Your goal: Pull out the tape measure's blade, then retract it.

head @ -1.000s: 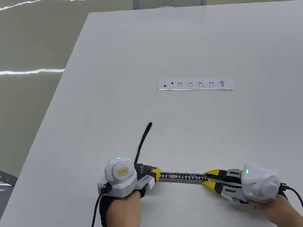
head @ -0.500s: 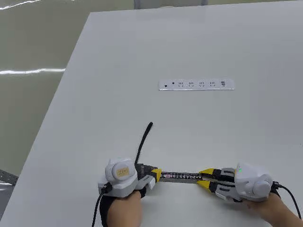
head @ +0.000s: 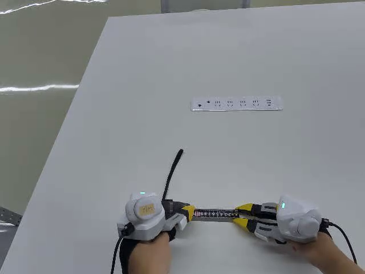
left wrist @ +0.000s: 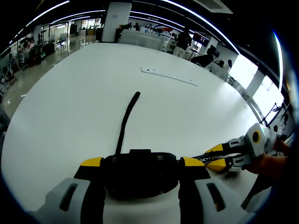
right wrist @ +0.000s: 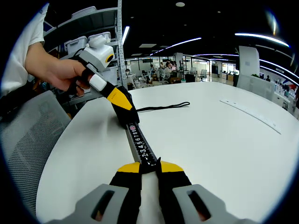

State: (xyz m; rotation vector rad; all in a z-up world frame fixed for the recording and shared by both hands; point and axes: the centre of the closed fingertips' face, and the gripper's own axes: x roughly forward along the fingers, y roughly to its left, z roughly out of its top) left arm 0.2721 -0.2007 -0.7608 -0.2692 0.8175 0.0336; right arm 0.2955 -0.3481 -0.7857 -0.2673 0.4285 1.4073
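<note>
Right hand-held gripper (right wrist: pixel 148 164) pinching blade (right wrist: pixel 138 140), tape measure (left wrist: pixel 140 175) beyond

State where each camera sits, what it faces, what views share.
Head view: headset, looking down at the white table, left tool, right tool, both hands.
Left gripper view: on the left tool, facing the white power strip; jaws clamp the black tape-measure case.
Right gripper view: on the right tool, facing along the pinched numbered blade toward the left tool.
All share the black strap.
</note>
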